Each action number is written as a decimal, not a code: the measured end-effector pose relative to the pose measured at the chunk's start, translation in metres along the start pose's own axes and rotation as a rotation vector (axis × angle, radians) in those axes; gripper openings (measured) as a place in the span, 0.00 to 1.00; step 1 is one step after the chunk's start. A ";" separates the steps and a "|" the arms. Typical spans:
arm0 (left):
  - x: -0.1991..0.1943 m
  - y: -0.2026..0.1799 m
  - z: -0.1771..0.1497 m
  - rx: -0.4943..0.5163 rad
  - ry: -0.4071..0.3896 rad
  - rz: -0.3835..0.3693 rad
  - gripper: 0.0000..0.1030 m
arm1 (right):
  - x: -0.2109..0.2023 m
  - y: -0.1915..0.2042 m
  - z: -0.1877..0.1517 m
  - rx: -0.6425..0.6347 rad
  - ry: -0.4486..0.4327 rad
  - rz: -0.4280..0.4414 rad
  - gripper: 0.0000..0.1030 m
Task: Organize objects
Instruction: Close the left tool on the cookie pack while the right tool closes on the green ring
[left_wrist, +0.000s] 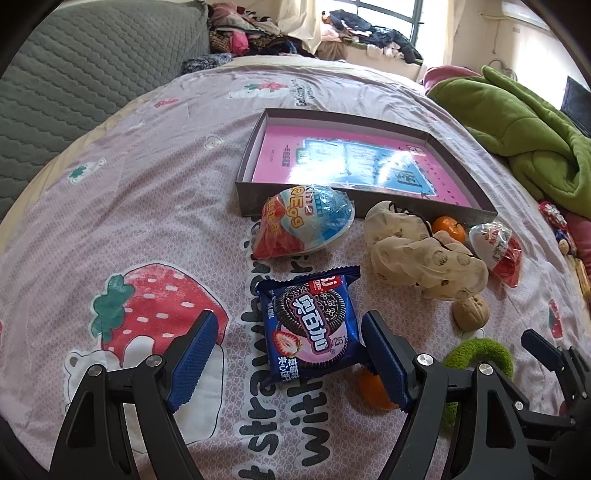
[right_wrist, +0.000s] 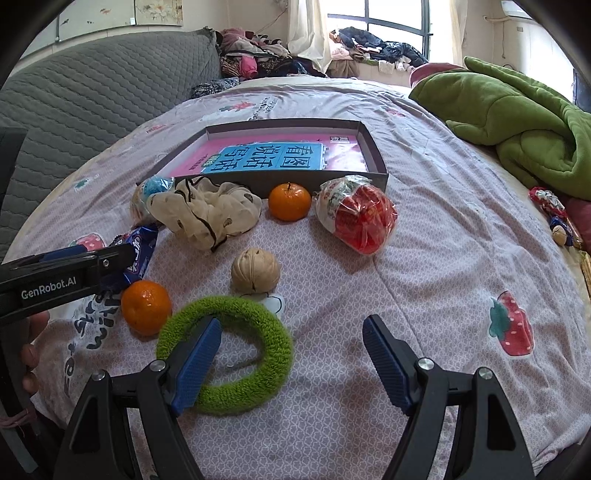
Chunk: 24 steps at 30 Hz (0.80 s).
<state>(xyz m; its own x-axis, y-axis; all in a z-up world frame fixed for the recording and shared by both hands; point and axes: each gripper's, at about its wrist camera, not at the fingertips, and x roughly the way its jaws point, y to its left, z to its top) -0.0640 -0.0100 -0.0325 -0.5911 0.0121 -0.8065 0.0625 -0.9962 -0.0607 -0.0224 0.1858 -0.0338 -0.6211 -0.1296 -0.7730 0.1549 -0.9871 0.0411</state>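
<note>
1. The left hand-held gripper (left_wrist: 288, 354) is spread wide around the cookie packet (left_wrist: 312, 326), ready to grasp it.
2. The right hand-held gripper (right_wrist: 291, 360) hangs released, one finger inside the green ring (right_wrist: 225, 354).
3. The box (right_wrist: 376, 162) sits beyond on the bed, likely the destination.

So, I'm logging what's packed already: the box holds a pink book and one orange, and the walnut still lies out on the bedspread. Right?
Not quite. The box holds only the pink book. In the right wrist view, one orange lies on the bedspread just outside the box's near wall, and the other orange lies beside the green ring. The walnut does lie out on the bedspread.
</note>
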 end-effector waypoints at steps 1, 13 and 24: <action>0.002 0.000 0.000 0.002 0.005 0.002 0.78 | 0.001 0.000 0.000 -0.001 0.001 -0.002 0.76; 0.021 0.003 0.001 -0.018 0.058 -0.013 0.78 | 0.012 -0.002 0.000 0.015 0.041 -0.021 0.72; 0.033 0.004 0.001 -0.002 0.082 -0.005 0.78 | 0.013 0.009 -0.003 -0.042 0.051 0.014 0.39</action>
<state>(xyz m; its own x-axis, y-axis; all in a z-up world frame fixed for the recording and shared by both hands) -0.0843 -0.0139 -0.0589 -0.5235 0.0240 -0.8517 0.0617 -0.9959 -0.0660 -0.0270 0.1757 -0.0457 -0.5790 -0.1377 -0.8036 0.1967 -0.9801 0.0263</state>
